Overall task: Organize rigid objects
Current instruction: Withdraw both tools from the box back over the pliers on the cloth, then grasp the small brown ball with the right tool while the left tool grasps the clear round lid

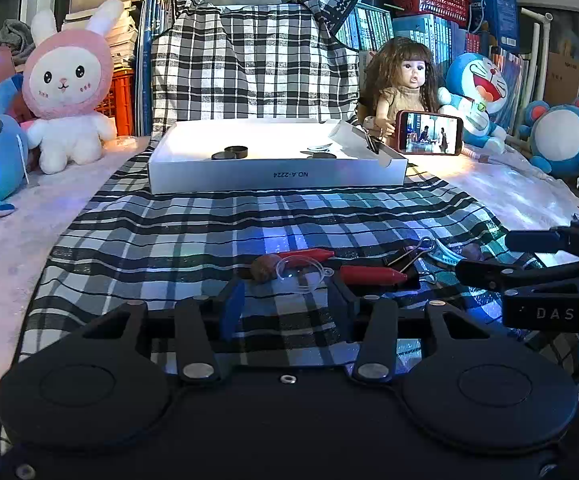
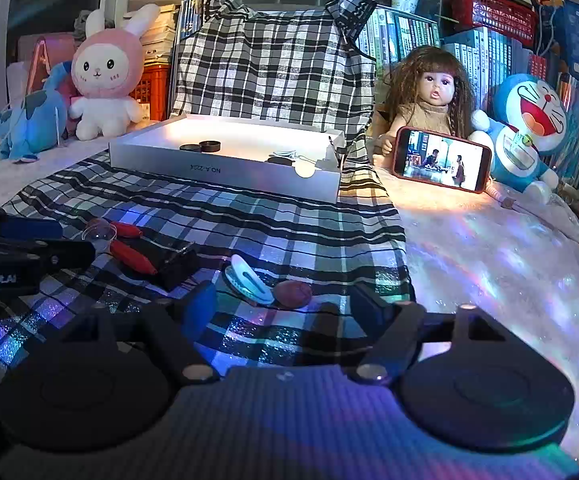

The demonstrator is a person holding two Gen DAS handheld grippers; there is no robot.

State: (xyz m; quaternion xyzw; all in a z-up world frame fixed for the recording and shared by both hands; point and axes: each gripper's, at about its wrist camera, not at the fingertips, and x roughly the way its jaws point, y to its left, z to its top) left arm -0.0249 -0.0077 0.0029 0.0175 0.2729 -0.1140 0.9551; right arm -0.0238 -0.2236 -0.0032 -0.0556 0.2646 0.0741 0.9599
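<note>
The small rigid pieces are lying loose on the plaid cloth (image 1: 217, 232), right in front of both grippers, and the white box (image 1: 273, 170) they are presumably bound for is sitting well beyond them at the far end of the cloth, with a few dark discs (image 1: 230, 153) already inside it.

The left gripper (image 1: 289, 300) is standing partly open, its jaws gripping nothing; the clear plastic lens (image 1: 299, 274) is lying just ahead of and between the fingertips, with the brown nut (image 1: 263, 269) touching its left side and the red crayon (image 1: 373, 275) just off to the right. To do this well, the jaws should be straddling the lens alone, keeping the nut and crayon outside the pads. A thin, slick disc is likely to skid or flip, so a low, square approach looks wise.

The right gripper (image 2: 285, 304) is standing wide, also holding nothing. The white clip (image 2: 249, 280) and a second brown nut (image 2: 293, 294) are resting side by side, touching, just ahead between its fingers. It is going to have to choose one; closing on both risks squirting the nut away. A black binder clip (image 2: 177, 264) is lying farther to its left, beside another red crayon (image 2: 135, 258).
</note>
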